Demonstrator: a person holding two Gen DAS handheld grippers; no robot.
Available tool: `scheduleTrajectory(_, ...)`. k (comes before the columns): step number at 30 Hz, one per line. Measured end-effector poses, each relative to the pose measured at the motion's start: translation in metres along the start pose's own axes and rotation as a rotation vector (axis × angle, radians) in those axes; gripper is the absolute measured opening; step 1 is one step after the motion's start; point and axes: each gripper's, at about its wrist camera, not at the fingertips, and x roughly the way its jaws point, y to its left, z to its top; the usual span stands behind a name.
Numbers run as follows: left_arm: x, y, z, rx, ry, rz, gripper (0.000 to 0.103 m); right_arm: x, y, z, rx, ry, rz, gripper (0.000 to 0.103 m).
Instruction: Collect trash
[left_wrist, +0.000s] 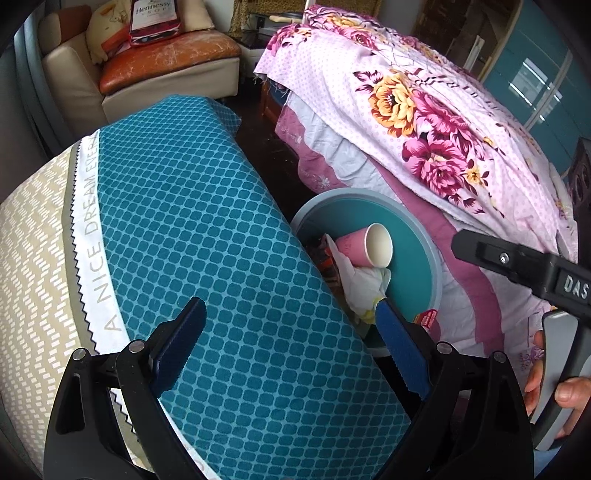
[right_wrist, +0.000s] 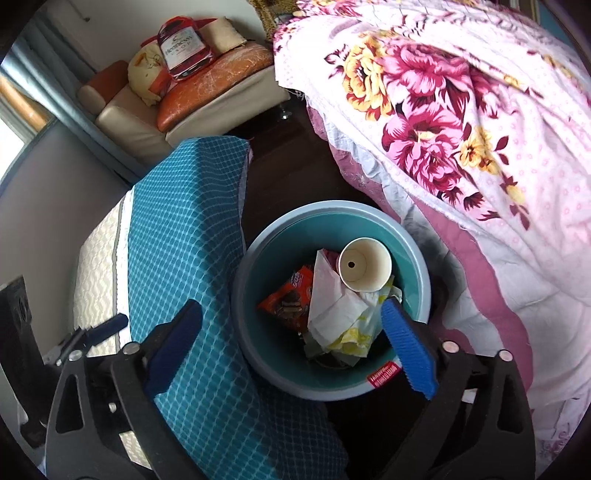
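Both grippers, left and right, gape empty above the teal bin. Its paper cup tops crumpled wrappers. A blue-checked cushion hides the bin's near side from the left wrist.

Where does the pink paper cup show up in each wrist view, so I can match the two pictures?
Left wrist: the pink paper cup lies on its side in the teal bin, right of centre, mouth facing the camera.
Right wrist: the cup sits near the middle, in the bin's upper part, seen straight down its mouth.
Shared landmark: the white crumpled paper just below the cup.
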Motion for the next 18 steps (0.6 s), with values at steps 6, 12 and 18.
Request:
scheduleTrajectory(6,-0.019,0.005,-0.010,-0.024,-0.003,-0.003,0.099,-0.026,0.020,-0.017,-0.100,-0.038,-0.041,0.096)
scheduleTrajectory(12,-0.037,0.011,-0.022,-0.034,-0.026,0.037,0.099,-0.051,0.038,-0.037,-0.198,-0.101,-0.083,0.096)
scheduleTrajectory(18,-0.052,0.016,-0.037,-0.054,-0.044,0.057,0.099,-0.070,0.046,-0.053,-0.236,-0.125,-0.109,0.096)
